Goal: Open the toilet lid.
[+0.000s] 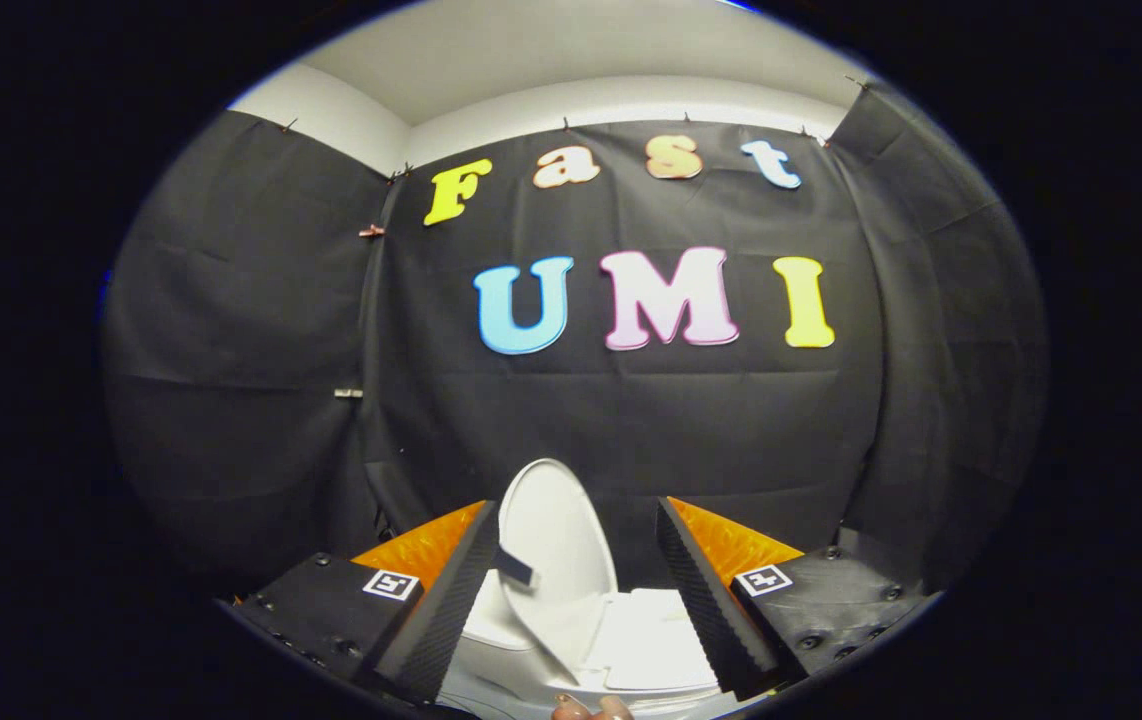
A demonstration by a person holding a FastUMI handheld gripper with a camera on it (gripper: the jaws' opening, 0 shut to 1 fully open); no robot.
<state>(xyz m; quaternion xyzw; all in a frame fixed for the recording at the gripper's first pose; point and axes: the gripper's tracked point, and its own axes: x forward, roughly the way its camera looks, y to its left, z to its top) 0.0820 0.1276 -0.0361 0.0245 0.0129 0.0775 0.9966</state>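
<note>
A white toilet (651, 650) sits low between my two fingers. Its lid (556, 545) stands raised, tilted up toward the black wall behind, with a small dark tab (514, 568) on its left edge. The flat white part to the right of the lid (656, 640) lies level. My gripper (571, 590) is open, the fingers standing wide apart on either side of the lid and pressing on nothing. The left finger's pad (451, 610) is close beside the lid's left edge.
Black cloth walls enclose the booth behind and to both sides of the toilet. A person's fingertips (591, 708) show just below the toilet's front rim.
</note>
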